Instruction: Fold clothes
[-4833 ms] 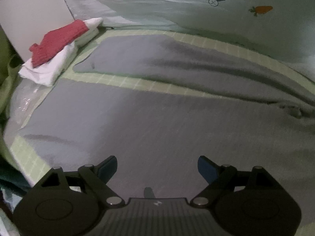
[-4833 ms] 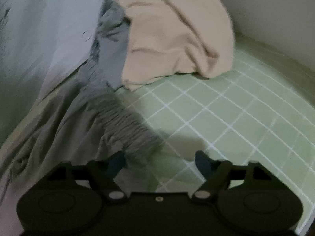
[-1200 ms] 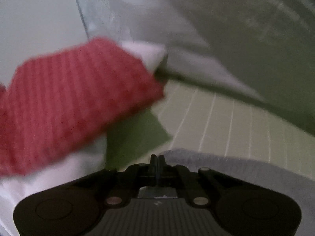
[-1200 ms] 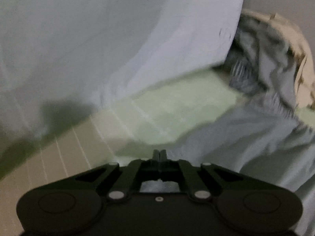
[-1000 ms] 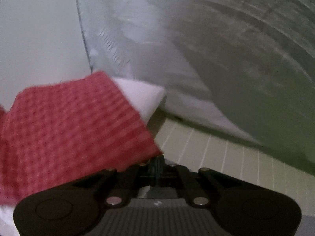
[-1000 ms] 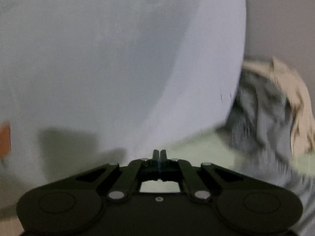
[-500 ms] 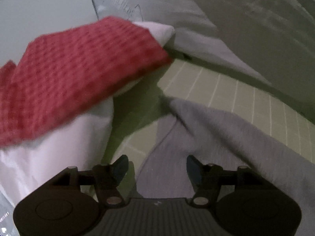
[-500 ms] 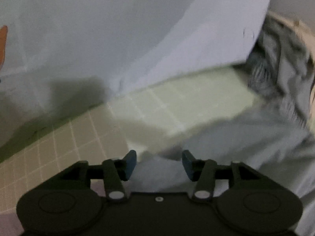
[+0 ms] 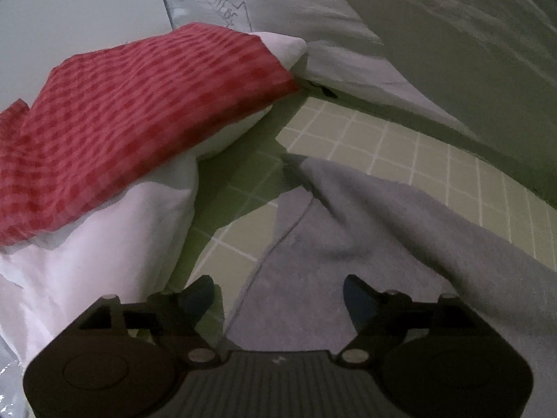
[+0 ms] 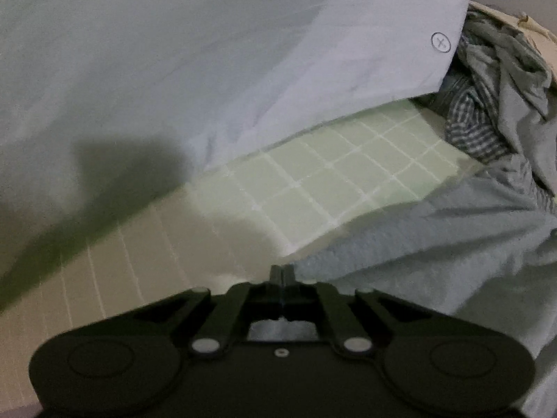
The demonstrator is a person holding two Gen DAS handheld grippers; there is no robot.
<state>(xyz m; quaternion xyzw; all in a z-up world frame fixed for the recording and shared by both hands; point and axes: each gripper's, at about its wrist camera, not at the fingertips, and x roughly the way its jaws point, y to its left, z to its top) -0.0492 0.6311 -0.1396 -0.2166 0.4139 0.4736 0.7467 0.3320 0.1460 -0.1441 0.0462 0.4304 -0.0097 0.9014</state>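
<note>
Having just let go, the left claw is hanging wide over the grey garment now lying on the green bed sheet at 5 o'clock of the red folded cloth, while the right claw, open half a second ago, is pinching shut again on that garment's edge, suggesting another fold.

bedroom | checked bedsheet | pillow | folded laundry

A bed with a green grid-patterned sheet lay in dim light, a pale quilt along it, a plain wall behind
</note>
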